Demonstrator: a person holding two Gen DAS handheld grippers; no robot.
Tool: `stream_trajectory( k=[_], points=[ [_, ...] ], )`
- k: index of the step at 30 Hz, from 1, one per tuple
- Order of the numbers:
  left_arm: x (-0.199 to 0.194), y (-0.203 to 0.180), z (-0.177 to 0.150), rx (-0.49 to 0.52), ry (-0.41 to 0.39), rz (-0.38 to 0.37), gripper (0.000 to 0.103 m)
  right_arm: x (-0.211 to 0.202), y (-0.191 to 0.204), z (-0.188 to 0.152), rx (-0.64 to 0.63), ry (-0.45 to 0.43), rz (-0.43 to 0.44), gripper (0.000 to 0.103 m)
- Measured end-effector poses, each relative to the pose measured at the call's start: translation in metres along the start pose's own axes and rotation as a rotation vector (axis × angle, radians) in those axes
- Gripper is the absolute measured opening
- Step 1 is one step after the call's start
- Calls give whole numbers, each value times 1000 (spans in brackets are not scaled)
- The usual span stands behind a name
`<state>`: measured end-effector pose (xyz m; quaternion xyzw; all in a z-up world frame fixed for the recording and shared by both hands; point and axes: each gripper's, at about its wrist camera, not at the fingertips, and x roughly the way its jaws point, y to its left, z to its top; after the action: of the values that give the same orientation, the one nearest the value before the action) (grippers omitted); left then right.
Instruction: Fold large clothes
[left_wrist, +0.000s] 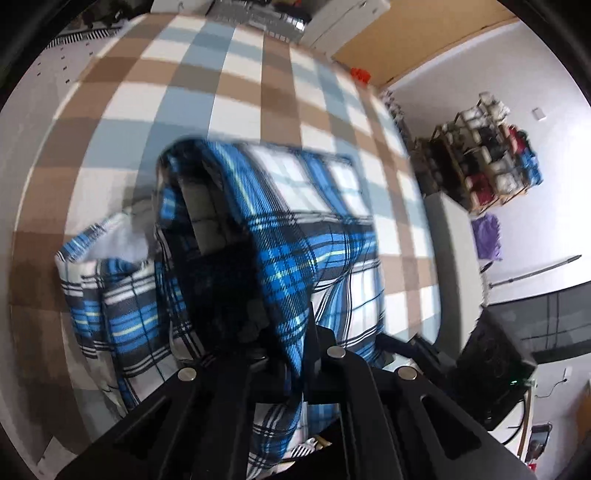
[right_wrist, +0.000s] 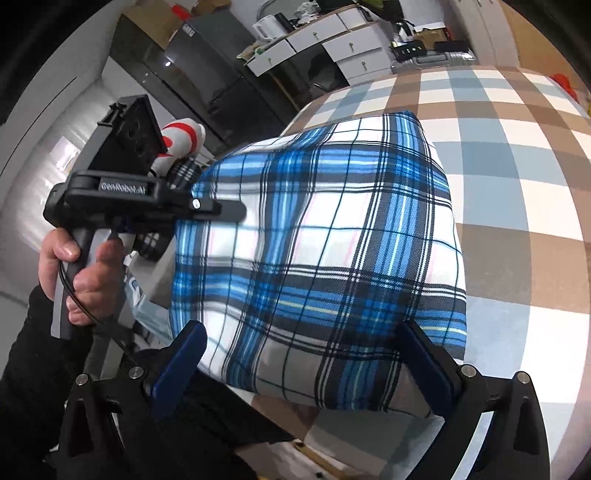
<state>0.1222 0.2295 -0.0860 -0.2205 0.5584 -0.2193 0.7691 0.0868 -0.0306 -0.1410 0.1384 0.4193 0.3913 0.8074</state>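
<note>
Surface: bed or table under a brown, blue-grey and white checked cover (right_wrist: 517, 206), filling the right and upper part of the right wrist view; it serves as the folding bed

Garment: blue, white and black plaid cloth (right_wrist: 321, 258), centre of the right wrist view, already doubled into a rough rectangle, its near edge at the lower middle of the frame, close to the person; judged partway through folding, not finished

Left gripper (left_wrist: 291, 354): jaws closed on a fold of the plaid cloth, which drapes up and over the fingers and blocks much of the centre of the left wrist view; pads themselves hidden by cloth

Why held so: pinched edge is lifted clear of the cover, probably to carry that side across the rest; the loose part hangs in folds at lower left of the left wrist view

Left gripper from outside: seen at left of the right wrist view, a bare hand (right_wrist: 81, 273) around its handle, black sleeve below, tip at the cloth's left edge

Right gripper (right_wrist: 306, 365): blue-padded fingers (right_wrist: 181, 358) spread wide at the bottom of the frame, one either side of the garment's near edge; holding nothing, contact with cloth cannot be told

Why so: judged poised to take the near edge

Background: drawers (right_wrist: 332, 40) at top, shelf rack (left_wrist: 491, 162) on a wall at right of the left wrist view

Risk: left view blurred; grip depth uncertain
</note>
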Motion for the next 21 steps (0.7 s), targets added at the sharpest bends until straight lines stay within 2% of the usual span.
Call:
stream_trajectory(
  k=[2,4,9,13,14,17,19,21],
  points=[
    [-15,-4,0,-7,-35,-56,0,-5,-2,1,17,-5,26,103],
    [-23,-12,-2,16,-64,-55,0,-11,-8,3,53,-20,61,103],
    [-25,-18,-7,29,-63,-63,0,-19,-19,7,132,-49,121,103],
    [-21,-9,-18,25,-74,-83,0,-42,-17,21,128,-154,113,103],
    [-22,-8,-22,25,-100,-71,0,-49,-14,29,122,-180,112,103],
    [-23,-8,-35,40,-154,-96,0,-56,5,68,68,-177,28,103],
    [-21,-10,-41,56,-181,-113,0,-42,36,111,-43,-99,-108,103],
    [-22,-12,-48,80,-232,-96,0,-17,66,145,-143,12,-177,103]
  ],
)
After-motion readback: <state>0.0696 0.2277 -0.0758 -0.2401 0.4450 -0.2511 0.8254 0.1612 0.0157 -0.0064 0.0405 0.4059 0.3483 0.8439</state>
